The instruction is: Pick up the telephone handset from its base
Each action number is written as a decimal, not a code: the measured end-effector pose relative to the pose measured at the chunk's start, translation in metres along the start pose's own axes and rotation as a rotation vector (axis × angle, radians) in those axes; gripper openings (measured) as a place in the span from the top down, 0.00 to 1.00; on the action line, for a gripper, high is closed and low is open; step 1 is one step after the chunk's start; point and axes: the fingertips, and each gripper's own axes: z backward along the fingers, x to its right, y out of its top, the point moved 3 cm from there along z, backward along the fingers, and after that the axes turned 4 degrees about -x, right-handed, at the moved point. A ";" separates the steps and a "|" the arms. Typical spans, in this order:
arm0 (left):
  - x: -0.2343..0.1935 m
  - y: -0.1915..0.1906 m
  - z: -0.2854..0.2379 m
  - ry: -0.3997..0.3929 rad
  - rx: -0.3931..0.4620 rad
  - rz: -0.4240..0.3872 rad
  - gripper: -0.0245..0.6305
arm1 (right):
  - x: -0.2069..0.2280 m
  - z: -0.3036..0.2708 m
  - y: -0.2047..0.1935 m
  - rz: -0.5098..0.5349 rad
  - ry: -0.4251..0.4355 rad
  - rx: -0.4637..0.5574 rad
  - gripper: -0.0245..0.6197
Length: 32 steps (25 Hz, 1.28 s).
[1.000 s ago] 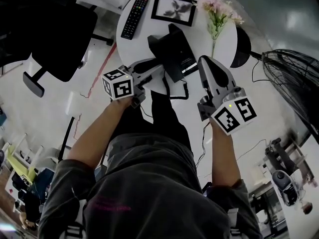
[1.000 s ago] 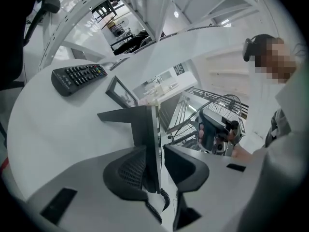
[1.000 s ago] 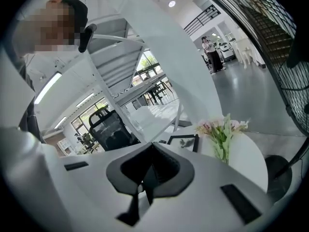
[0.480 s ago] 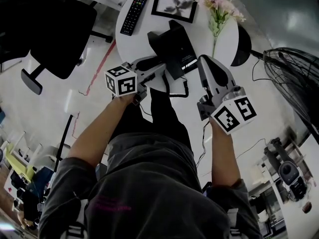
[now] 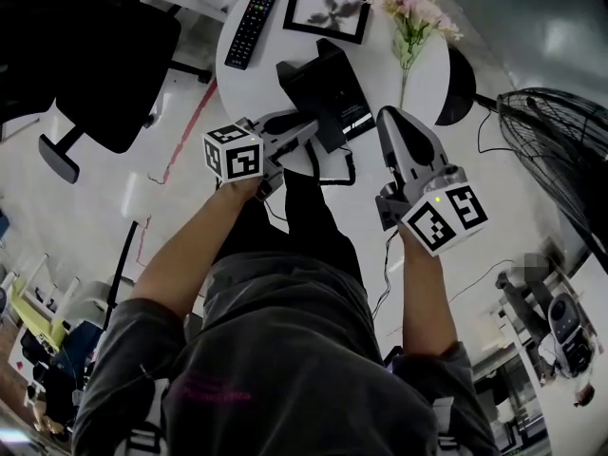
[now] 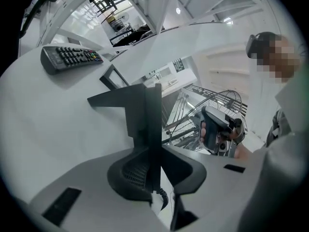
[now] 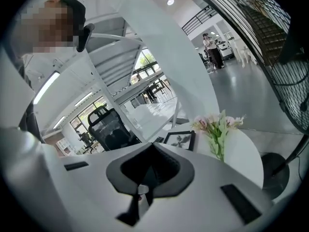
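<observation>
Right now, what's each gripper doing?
Left gripper: just closed, shut on the telephone handset.
Right gripper: shut, holding nothing.

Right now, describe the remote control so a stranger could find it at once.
Look at the round white table ahead of the person. Along its far edge, left of the black picture frame, lies the remote control: the only long, slim black bar covered in buttons.

This looks like an open-plan office. Long white desks and a black swivel chair stand under ceiling strip lights. Nearby, a round white worktop carries a telephone, and a floor fan stands beside it.
</observation>
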 end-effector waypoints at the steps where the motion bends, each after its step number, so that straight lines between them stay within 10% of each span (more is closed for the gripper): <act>1: 0.002 0.000 0.001 -0.005 -0.003 -0.005 0.84 | -0.001 -0.001 0.001 0.001 0.000 0.003 0.93; 15: 0.068 0.036 0.031 -0.066 0.002 -0.130 0.84 | -0.025 0.017 0.042 0.009 0.007 0.081 0.93; 32: 0.181 0.167 0.094 -0.147 0.140 -0.421 0.84 | -0.084 0.048 0.112 0.076 -0.017 0.262 0.93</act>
